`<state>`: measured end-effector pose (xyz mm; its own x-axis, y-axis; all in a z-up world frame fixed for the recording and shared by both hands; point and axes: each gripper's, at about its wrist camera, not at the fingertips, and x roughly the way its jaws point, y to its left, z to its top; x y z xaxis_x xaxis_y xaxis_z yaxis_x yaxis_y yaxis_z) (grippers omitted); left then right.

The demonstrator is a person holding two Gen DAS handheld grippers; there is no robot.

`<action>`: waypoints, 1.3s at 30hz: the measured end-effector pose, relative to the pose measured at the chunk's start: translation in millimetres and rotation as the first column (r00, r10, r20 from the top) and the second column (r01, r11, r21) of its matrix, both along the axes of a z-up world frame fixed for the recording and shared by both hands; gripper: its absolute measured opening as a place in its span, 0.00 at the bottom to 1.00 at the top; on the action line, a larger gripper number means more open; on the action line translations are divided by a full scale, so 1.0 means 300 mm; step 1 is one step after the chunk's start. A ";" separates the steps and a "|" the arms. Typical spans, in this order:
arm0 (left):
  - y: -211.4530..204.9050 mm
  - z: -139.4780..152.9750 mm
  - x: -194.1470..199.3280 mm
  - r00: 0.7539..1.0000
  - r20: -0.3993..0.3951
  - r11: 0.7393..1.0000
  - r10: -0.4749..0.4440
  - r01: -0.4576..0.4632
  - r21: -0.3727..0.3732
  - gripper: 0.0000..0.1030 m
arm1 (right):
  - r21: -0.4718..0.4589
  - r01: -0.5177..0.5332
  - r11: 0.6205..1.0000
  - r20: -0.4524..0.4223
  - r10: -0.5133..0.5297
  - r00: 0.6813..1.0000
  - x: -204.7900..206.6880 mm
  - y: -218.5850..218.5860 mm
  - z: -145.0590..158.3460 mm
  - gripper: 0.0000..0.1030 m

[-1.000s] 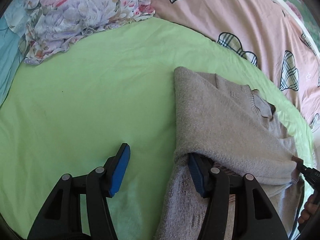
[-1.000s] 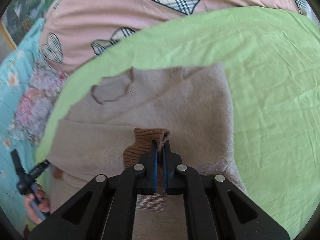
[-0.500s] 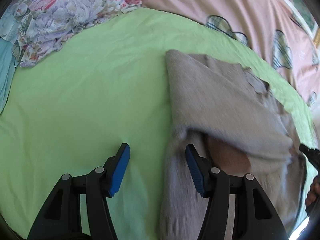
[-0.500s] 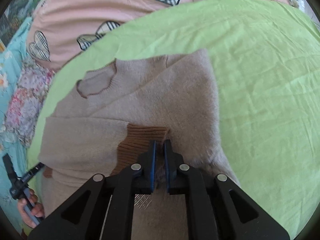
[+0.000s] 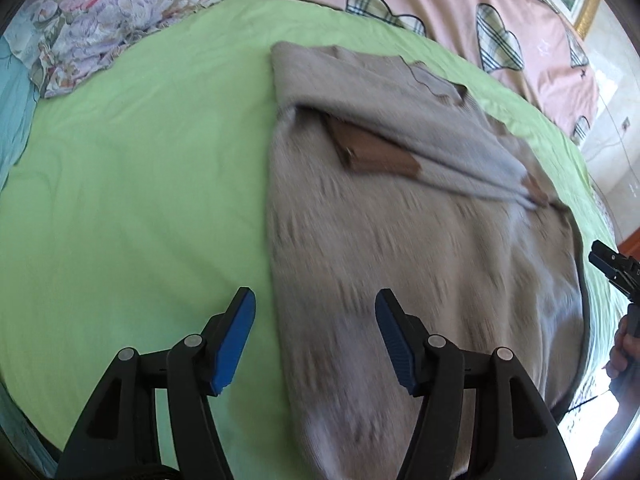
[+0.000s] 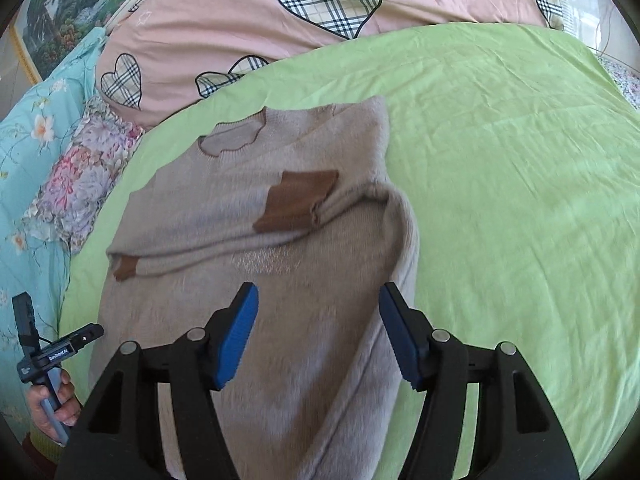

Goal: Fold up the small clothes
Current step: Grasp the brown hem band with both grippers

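Two grippers hang over the bed, both with their blue-padded fingers spread wide and holding nothing. In its own wrist view the left gripper (image 5: 314, 334) sits above the near end of a beige sweater (image 5: 400, 220), straddling that garment's left edge: one finger is over bare green sheet (image 5: 140, 200), the other over the knit. The right gripper (image 6: 318, 330) hovers over the lower body of the same sweater (image 6: 256, 280), both fingers above the cloth and clear of it as far as can be told. The sweater lies flat on the sheet with its long axis running away from both cameras, hem end near the grippers and scalloped neckline (image 6: 232, 138) at the far end, pointing toward the pink quilt with plaid hearts (image 6: 248, 20). Both sleeves are folded in across the chest, lying crosswise to the body; one brown cuff (image 6: 298, 200) rests near the middle of the chest, and the other brown cuff (image 6: 125, 267) shows at the garment's left side edge. Motion blur smears the near part of the knit in the left view. Beyond the sheet's left corner sits a floral pillow (image 5: 120, 12), with a turquoise flowered cover (image 6: 36, 128) next to it.
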<state>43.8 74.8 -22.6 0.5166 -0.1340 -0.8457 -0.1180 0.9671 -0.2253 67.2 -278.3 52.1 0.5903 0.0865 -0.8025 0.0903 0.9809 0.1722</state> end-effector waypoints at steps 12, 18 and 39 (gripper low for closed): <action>-0.095 -0.021 -0.234 0.996 -0.054 0.994 -0.072 0.076 0.079 0.68 | -0.090 -0.088 0.992 -0.037 0.085 0.996 -0.230 0.144 -0.024 0.62; -0.131 -0.074 -0.360 0.976 -0.117 0.971 -0.184 0.199 0.130 0.71 | -0.155 -0.117 0.981 -0.097 0.102 0.990 -0.390 0.170 -0.064 0.62; -0.143 -0.195 -0.367 0.916 -0.209 0.939 -0.341 0.323 -0.119 0.36 | -0.067 -0.103 0.992 -0.274 0.081 0.958 -0.576 0.175 -0.241 0.62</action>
